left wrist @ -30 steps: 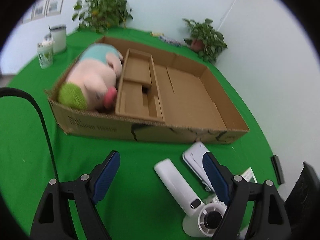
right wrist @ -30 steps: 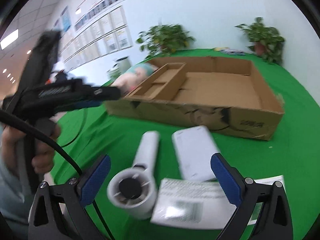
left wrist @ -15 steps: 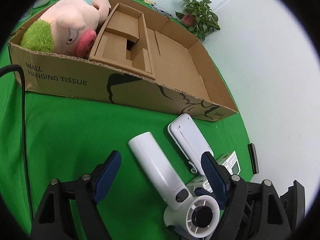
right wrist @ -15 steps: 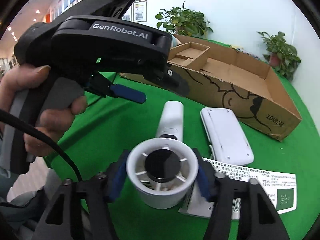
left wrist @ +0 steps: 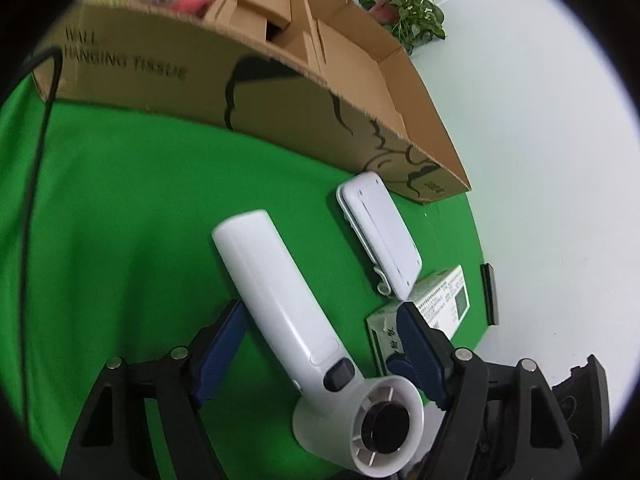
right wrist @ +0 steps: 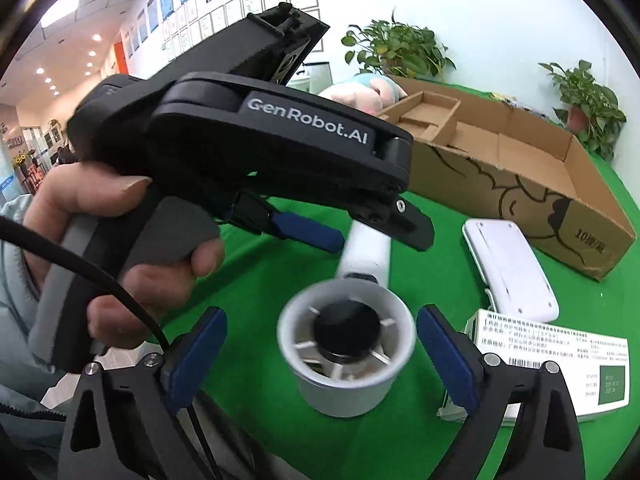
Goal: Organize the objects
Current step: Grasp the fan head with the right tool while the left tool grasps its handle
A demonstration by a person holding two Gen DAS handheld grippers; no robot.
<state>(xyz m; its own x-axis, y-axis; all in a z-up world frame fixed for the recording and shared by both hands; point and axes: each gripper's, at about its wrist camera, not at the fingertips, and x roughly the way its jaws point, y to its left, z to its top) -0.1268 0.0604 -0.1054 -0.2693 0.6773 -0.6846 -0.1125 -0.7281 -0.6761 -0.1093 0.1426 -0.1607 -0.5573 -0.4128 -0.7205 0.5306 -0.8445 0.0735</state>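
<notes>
Showing the left claw (right wrist: pixel 320 236): right view only.

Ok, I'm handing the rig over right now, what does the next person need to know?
Left claw: open, straddling the handle of the white hair dryer, not clamped.
Right claw: open around the dryer's round head, not gripping.
Dryer, white flat case and paper medicine box lie on the green table in front of the cardboard box.
Done: plush toy is in the box.
Left: grip the dryer and box it, then the case and medicine box.
</notes>
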